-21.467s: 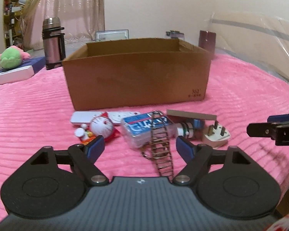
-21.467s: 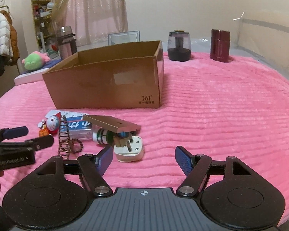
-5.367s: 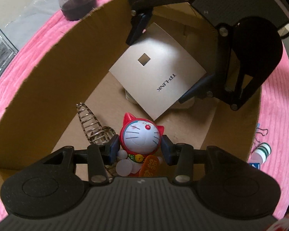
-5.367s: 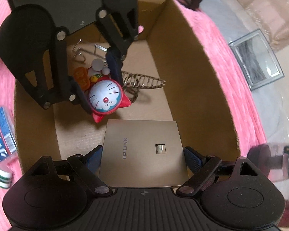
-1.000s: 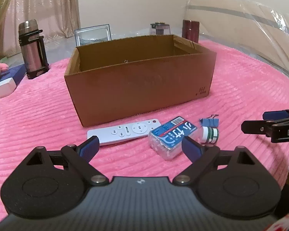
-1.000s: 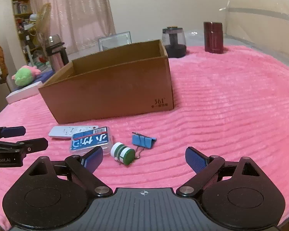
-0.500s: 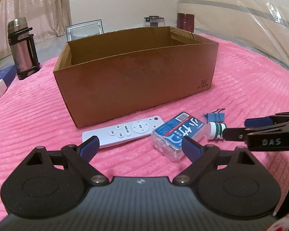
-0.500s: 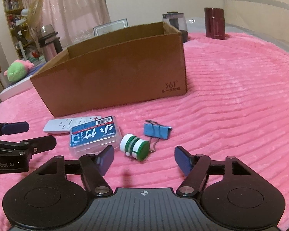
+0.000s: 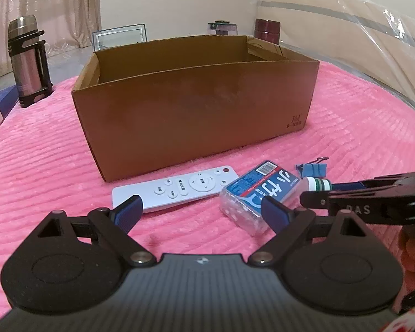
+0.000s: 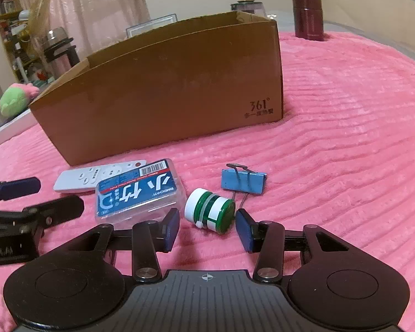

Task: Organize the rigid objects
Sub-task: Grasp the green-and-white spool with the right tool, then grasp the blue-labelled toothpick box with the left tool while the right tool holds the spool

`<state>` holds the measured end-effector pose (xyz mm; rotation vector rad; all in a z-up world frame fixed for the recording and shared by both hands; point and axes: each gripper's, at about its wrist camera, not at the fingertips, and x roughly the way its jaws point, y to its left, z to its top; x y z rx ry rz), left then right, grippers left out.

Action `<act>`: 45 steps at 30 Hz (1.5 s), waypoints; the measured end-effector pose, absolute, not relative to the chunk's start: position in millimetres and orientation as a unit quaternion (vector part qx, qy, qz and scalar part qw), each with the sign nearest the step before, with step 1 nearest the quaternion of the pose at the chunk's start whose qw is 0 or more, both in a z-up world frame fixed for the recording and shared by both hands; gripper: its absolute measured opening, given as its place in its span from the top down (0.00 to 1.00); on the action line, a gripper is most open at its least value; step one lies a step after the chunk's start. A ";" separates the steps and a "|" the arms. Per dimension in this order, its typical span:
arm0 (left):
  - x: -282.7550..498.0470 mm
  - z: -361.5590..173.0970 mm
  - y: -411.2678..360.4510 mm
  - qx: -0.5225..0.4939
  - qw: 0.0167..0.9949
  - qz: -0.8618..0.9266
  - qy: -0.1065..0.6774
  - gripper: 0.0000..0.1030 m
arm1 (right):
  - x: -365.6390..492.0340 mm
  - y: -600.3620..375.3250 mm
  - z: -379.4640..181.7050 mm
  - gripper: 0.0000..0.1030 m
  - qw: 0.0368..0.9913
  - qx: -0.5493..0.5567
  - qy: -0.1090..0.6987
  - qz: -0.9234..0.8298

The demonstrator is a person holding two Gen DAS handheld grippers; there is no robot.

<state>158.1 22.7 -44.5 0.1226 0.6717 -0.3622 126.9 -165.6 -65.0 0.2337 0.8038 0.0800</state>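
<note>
Green-and-white spool (image 10: pixel 209 214): small cylinder, white body, green bands and cap, lying on its side on the pink blanket (image 10: pixel 345 152), just before the blue binder clip (image 10: pixel 243 181). Right gripper (image 10: pixel 207 228): jaws narrowed, just been closing, flanking the spool; pads not yet pressing. Left gripper (image 9: pixel 202 211): jaws wide, empty, over the white remote (image 9: pixel 177 188) and clear plastic case (image 9: pixel 260 193). Cardboard box (image 9: pixel 196 105) behind.
</note>
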 end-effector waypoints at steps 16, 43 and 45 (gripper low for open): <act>158.3 -48.9 14.3 0.069 0.920 -0.199 0.331 0.13 | 122.3 -172.3 -60.9 0.73 0.919 0.070 0.385 0.059; 208.5 -65.8 -46.2 0.211 0.833 -0.347 0.376 0.37 | 103.6 -210.4 -54.0 0.73 0.929 0.043 0.358 0.085; 211.4 -66.2 -49.2 0.222 0.824 -0.355 0.381 0.38 | 103.6 -210.7 -54.0 0.73 0.929 0.043 0.358 0.085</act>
